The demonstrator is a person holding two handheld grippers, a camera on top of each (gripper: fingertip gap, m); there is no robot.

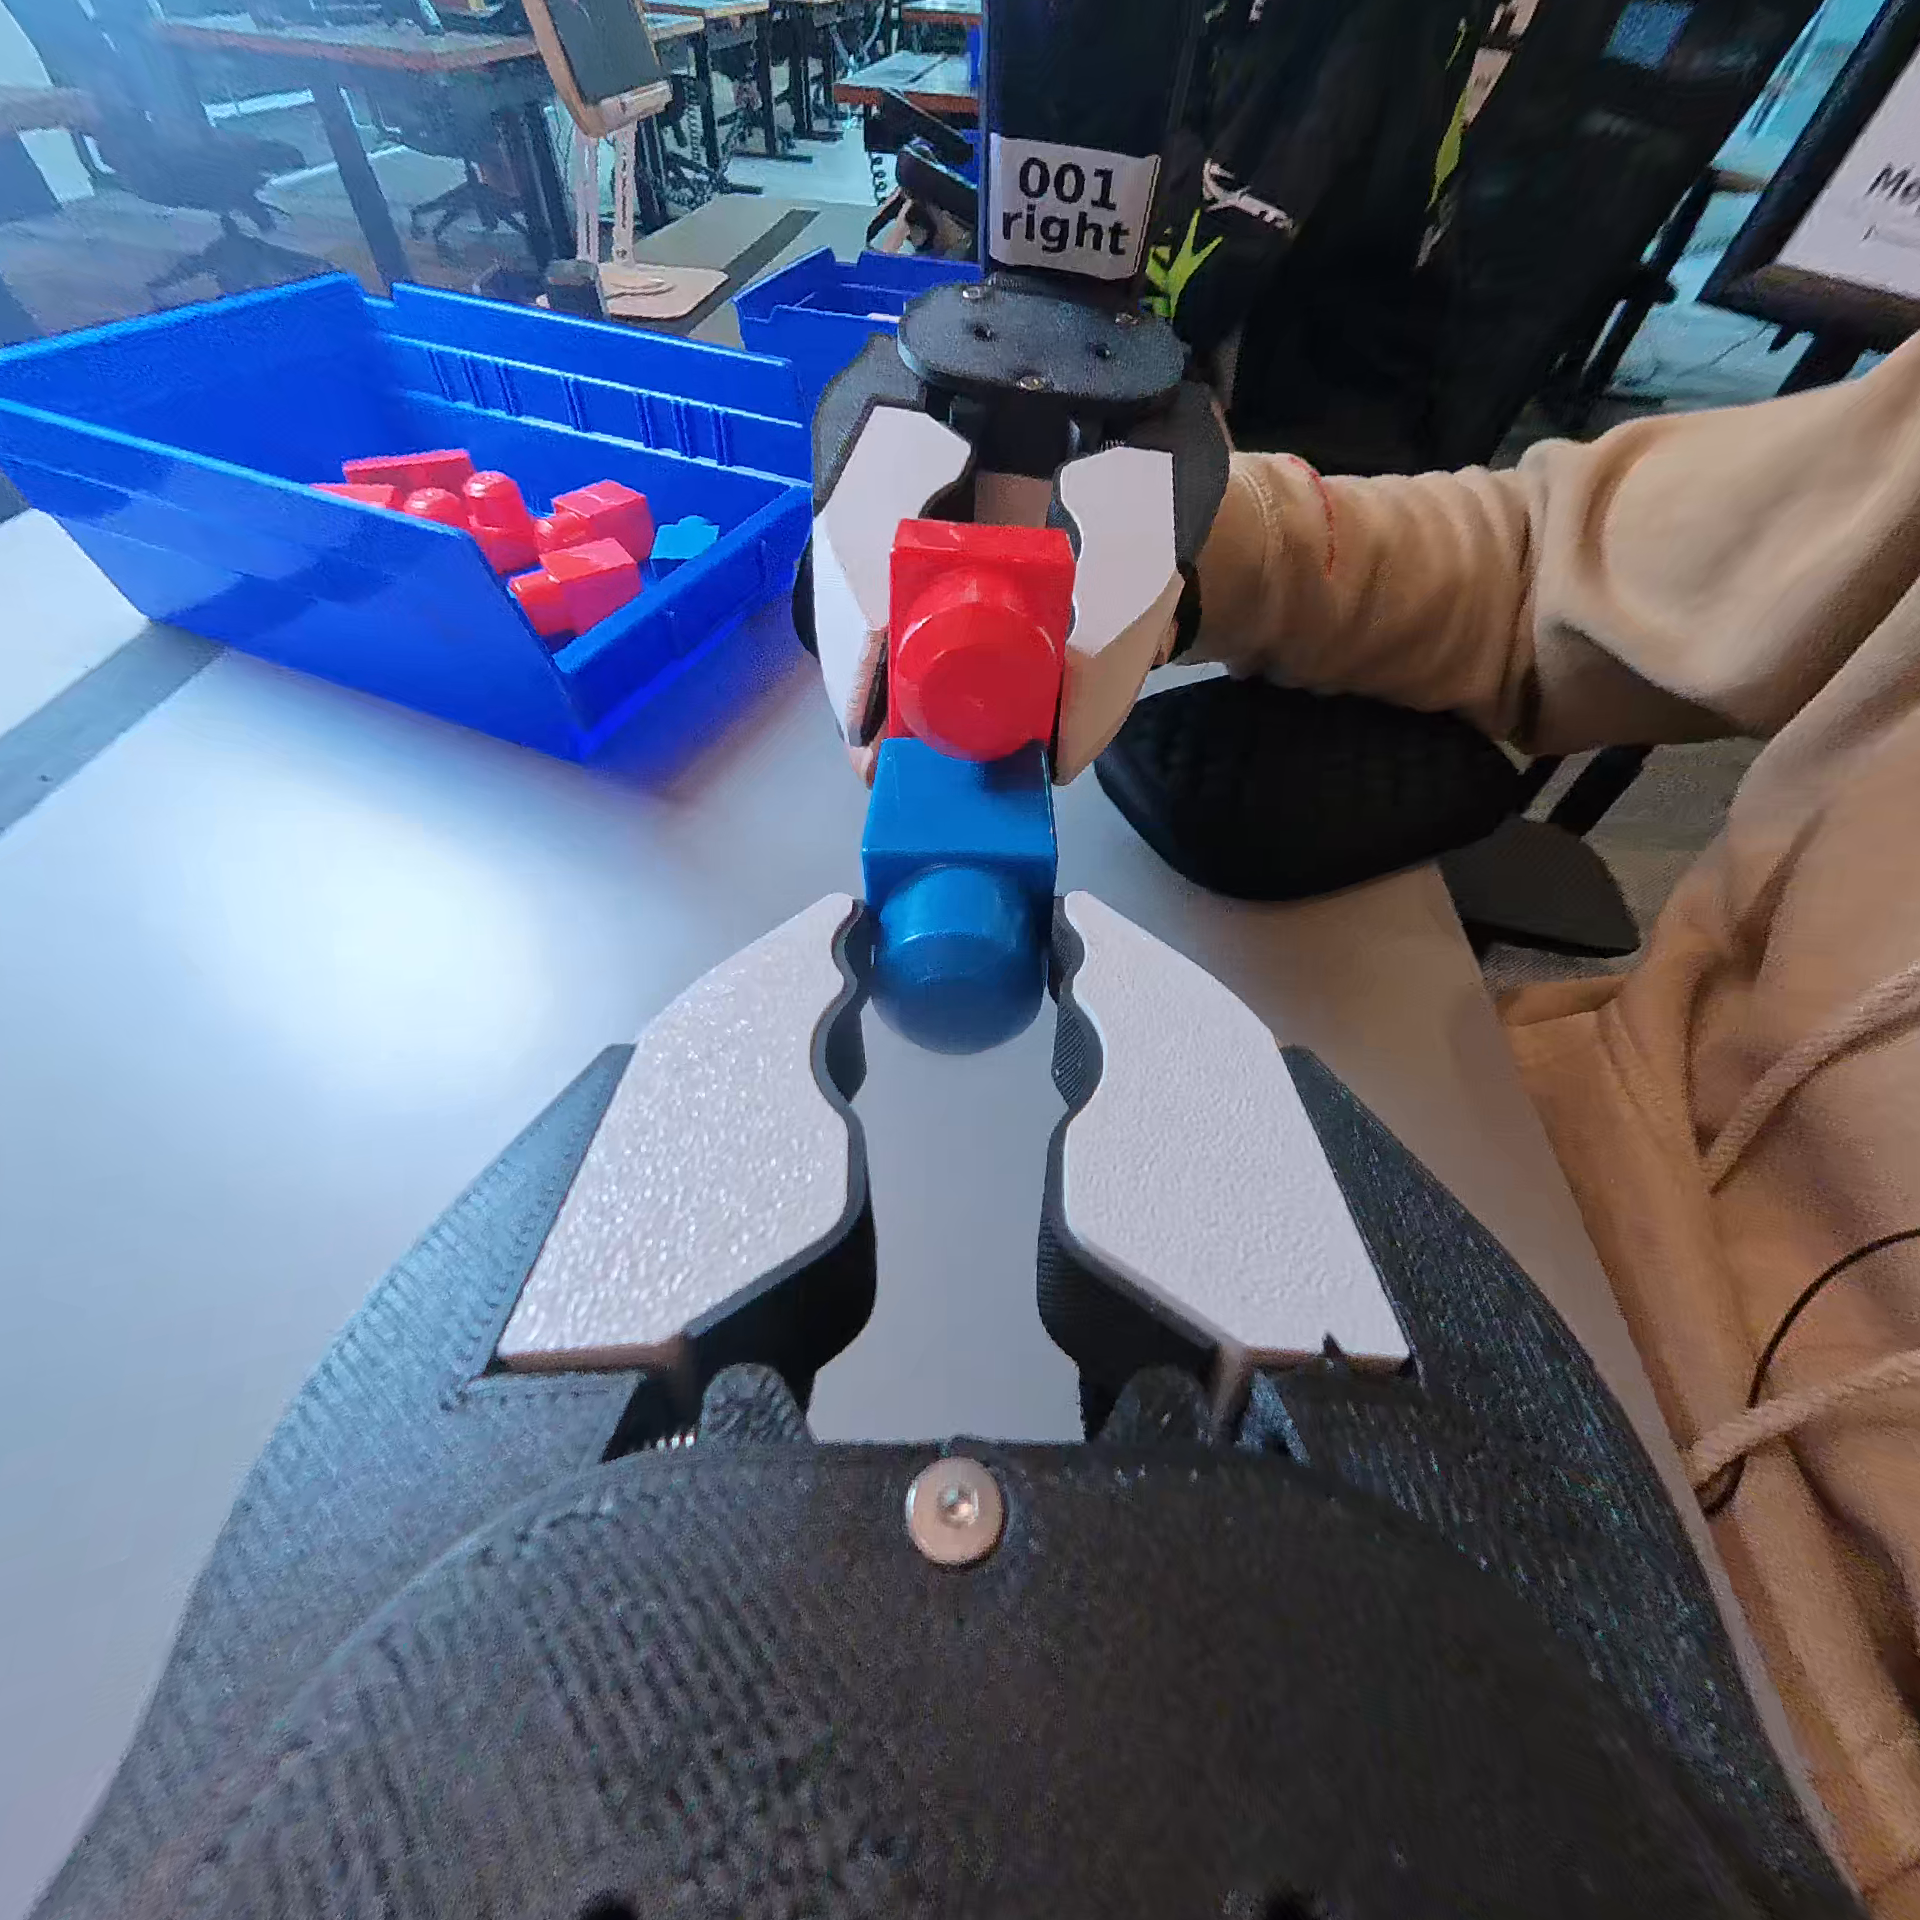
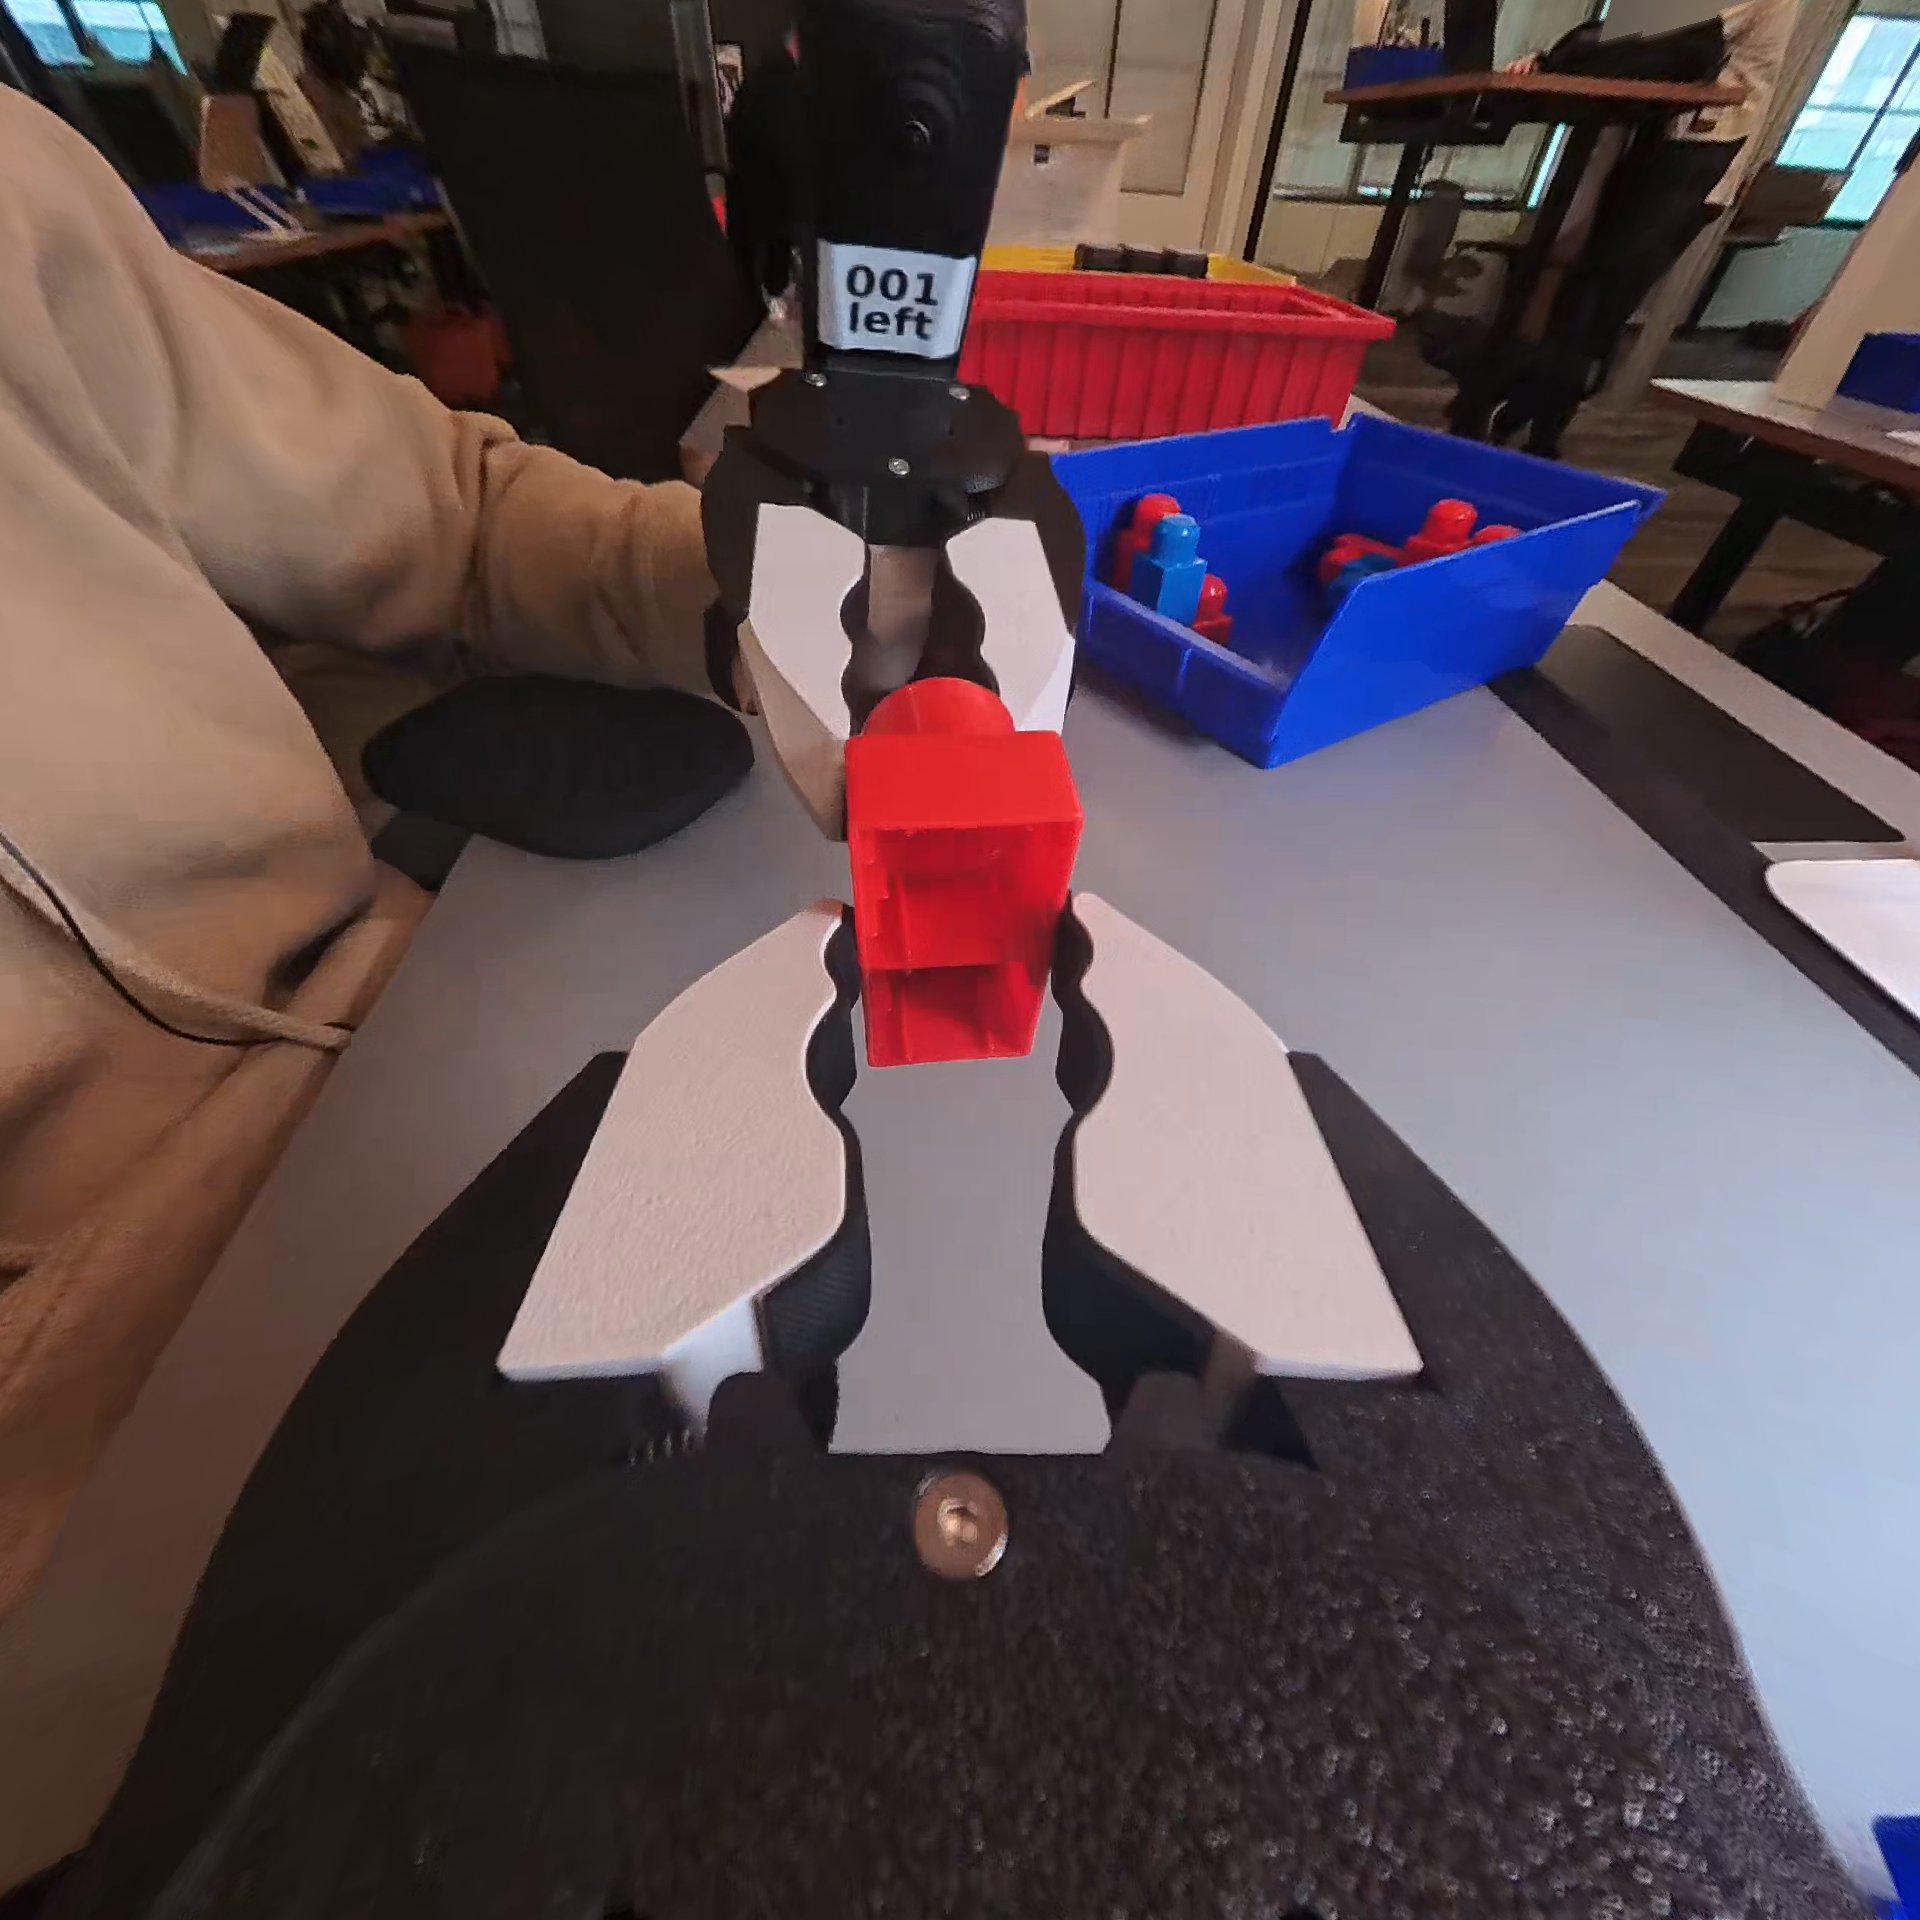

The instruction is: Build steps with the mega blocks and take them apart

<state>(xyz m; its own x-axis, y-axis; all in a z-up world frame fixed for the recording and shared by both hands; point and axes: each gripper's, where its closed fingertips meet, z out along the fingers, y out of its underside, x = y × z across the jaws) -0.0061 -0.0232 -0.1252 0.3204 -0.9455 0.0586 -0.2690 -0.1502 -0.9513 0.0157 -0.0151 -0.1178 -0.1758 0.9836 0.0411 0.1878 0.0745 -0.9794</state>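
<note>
- Left wrist view: my left claw pinches the round stud of a glossy blue plastic mega block at its tips. Directly ahead, touching it, a red plastic mega block sits clamped in my right claw. I judge the opposed grips allow the two blocks to be pressed together or pulled apart.
- Ahead-left of the left claw, an open blue plastic bin rests on the grey table, holding loose red blocks within reach.
- Right wrist view: my right claw is pressed onto the red block's square body, hollow underside toward the camera. The left claw faces it; the blue block is hidden behind the red. The bin lies ahead-right.
</note>
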